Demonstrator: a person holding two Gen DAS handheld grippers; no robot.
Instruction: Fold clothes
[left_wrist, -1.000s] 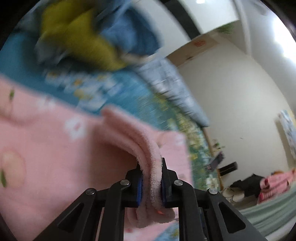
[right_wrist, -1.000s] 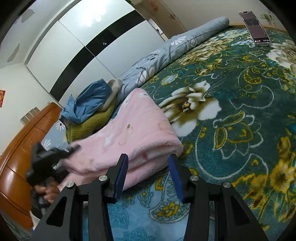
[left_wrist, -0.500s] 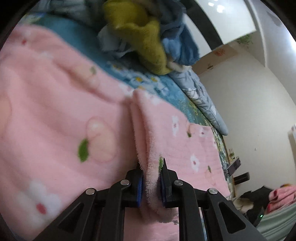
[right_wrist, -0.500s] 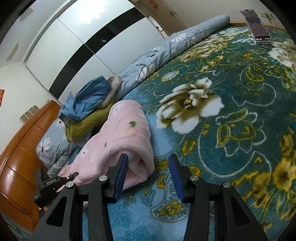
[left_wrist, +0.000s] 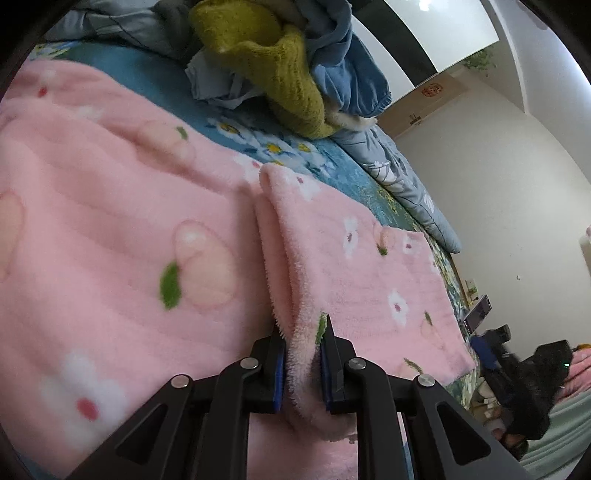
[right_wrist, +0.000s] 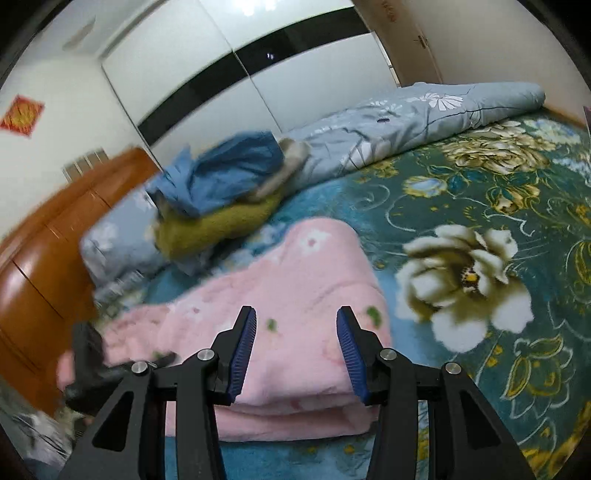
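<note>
Risk: left tool (left_wrist: 302, 363) pinches only a thick fleece edge of the pink blanket (left_wrist: 122, 236) on the bed (right_wrist: 480, 192), right tool (right_wrist: 297, 354) gapes empty above, so layers may slip out skewed.

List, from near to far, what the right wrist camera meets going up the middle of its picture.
right gripper → pink fleece garment → yellow sweater → blue garment → white wardrobe doors
</note>
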